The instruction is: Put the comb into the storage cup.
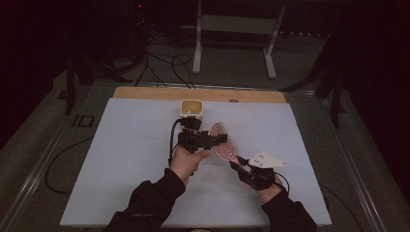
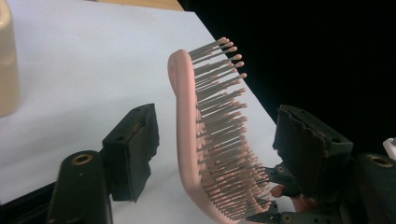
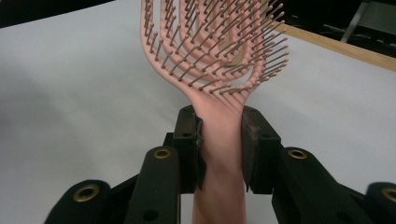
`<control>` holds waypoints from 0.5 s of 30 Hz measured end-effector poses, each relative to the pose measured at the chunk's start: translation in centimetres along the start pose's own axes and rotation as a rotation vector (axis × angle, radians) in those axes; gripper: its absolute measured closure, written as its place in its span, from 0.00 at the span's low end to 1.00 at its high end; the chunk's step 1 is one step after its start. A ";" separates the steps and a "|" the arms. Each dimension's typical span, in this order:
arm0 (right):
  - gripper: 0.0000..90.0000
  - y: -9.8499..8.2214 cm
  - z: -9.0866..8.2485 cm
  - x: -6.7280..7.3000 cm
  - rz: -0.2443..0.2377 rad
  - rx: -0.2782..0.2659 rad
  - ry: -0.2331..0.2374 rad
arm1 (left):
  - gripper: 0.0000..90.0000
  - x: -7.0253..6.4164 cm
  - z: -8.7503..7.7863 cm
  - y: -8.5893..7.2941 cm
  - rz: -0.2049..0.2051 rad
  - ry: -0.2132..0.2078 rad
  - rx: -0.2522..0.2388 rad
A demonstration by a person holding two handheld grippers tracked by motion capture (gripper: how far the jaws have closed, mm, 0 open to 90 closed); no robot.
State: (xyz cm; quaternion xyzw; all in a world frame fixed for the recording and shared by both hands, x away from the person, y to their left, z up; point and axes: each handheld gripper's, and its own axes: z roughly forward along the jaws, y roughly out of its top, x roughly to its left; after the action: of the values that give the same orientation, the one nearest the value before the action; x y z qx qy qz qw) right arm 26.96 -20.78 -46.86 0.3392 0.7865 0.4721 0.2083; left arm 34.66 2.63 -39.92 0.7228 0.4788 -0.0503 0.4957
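Observation:
A pink vented hairbrush (image 1: 221, 140) is held up over the white sheet, with my right gripper (image 1: 238, 163) shut on its handle (image 3: 219, 154). In the right gripper view both pads press the handle and the bristled head (image 3: 210, 46) rises ahead. My left gripper (image 1: 215, 138) comes in from the left, its jaws on either side of the brush head (image 2: 191, 140). One pad (image 2: 133, 149) stands clear of the smooth back. The other pad (image 2: 303, 149) sits just beyond the bristle tips. Neither left pad presses on the brush.
A beige cup (image 1: 191, 108) stands on the white sheet (image 1: 130, 159) just behind the left gripper, and shows again at the left edge (image 2: 7, 60). A wooden table edge (image 1: 198, 94) runs along the back. Cables and a metal stand (image 1: 232, 29) lie on the floor beyond.

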 end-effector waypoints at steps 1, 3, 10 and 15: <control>0.78 0.0 0.0 0.0 -0.003 0.001 -0.005 | 0.40 0.0 0.1 0.0 0.000 -0.002 0.002; 0.78 0.0 0.0 0.0 -0.002 -0.001 -0.004 | 0.44 0.0 0.1 0.0 -0.002 -0.004 0.001; 0.78 0.0 0.1 0.2 -0.019 0.000 -0.008 | 0.55 -0.1 0.4 -0.1 0.014 -0.005 0.004; 0.78 0.1 -0.1 0.1 -0.015 -0.009 -0.009 | 0.64 0.0 0.7 -0.1 0.003 -0.036 0.012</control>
State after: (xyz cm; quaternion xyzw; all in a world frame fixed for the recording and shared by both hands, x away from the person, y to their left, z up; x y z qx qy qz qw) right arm 26.83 -20.71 -46.76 0.3348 0.7858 0.4725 0.2170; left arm 34.85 2.08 -40.39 0.7254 0.4683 -0.0655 0.5001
